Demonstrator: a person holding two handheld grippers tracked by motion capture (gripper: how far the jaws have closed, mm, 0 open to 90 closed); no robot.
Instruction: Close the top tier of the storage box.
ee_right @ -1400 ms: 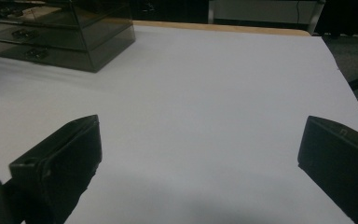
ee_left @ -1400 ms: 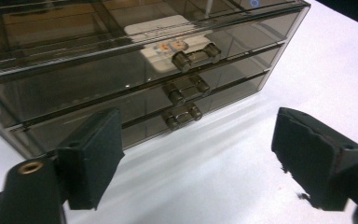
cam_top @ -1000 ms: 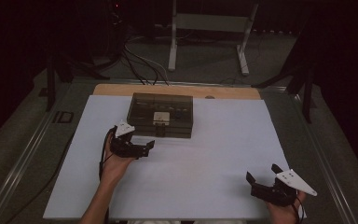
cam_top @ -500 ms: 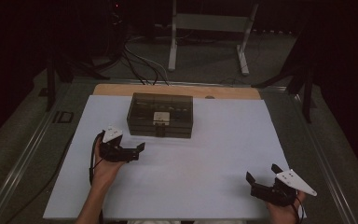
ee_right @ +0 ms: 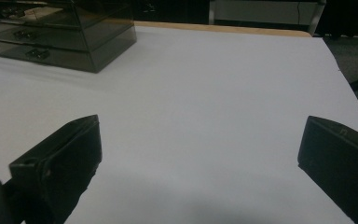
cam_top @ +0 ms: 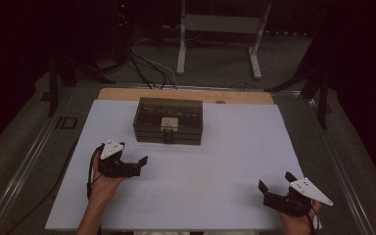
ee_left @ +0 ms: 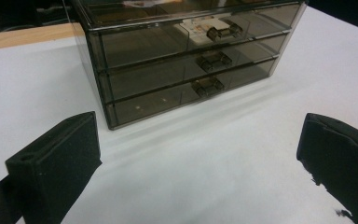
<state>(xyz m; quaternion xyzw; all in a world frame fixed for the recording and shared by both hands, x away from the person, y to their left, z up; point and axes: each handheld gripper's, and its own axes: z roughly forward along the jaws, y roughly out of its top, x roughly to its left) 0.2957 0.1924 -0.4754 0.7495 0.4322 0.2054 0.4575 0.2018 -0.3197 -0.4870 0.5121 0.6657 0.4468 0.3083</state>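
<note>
I have the left gripper (cam_top: 138, 163) hanging in front of the smoky drawer box (cam_top: 168, 120), off its near left corner, jaws spread wide and holding nothing. The box sits at the far middle of the white sheet (cam_top: 225, 161), all three drawers shut. My right gripper (cam_top: 276, 188) waits well apart, also spread. Next, I judge, I line up on a drawer handle (ee_left: 207, 86) and pinch it.

The drawer box (ee_left: 186, 70) at 12 o'clock is smoky, see-through plastic with a glossy, smooth finish. The surface (cam_top: 215, 166) wears a matt white sheet, paper-like; bare wood (cam_top: 186, 95) edges its far side. The fingers (ee_left: 56, 163) look matt black, slightly grainy.
</note>
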